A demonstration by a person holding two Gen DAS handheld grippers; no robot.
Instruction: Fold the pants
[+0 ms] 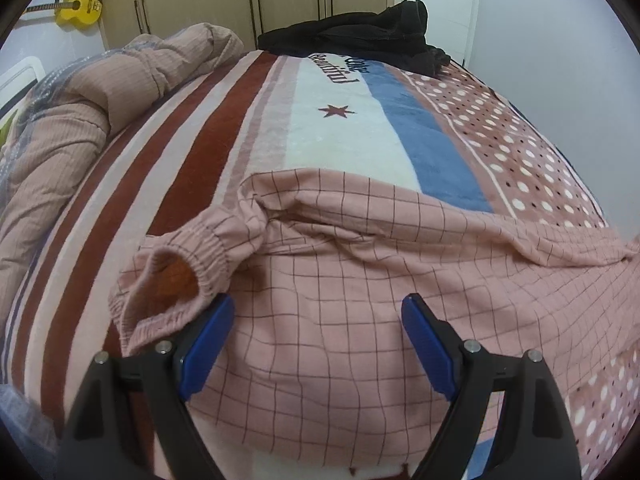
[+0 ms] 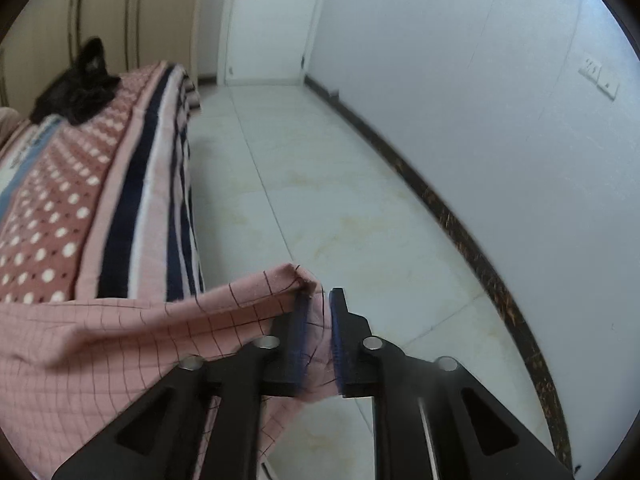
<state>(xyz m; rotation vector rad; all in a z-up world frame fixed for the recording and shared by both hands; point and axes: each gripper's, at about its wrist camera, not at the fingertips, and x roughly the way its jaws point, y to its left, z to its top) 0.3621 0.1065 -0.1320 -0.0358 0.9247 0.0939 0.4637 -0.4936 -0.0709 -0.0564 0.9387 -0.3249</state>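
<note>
Pink checked pants (image 1: 360,280) lie spread across the near part of the bed, with the elastic waistband (image 1: 192,264) bunched at the left. My left gripper (image 1: 318,308) is open, just above the cloth near the waistband, holding nothing. In the right wrist view the pants (image 2: 120,344) stretch from the bed out past its edge. My right gripper (image 2: 320,300) is shut on a leg end of the pants (image 2: 280,284), held out over the floor.
The bed has a striped and dotted blanket (image 1: 344,128). A rolled pink quilt (image 1: 80,112) lies along the left side. A black garment (image 1: 360,36) sits at the far end. Tiled floor (image 2: 340,184) and a white wall (image 2: 480,100) lie right of the bed.
</note>
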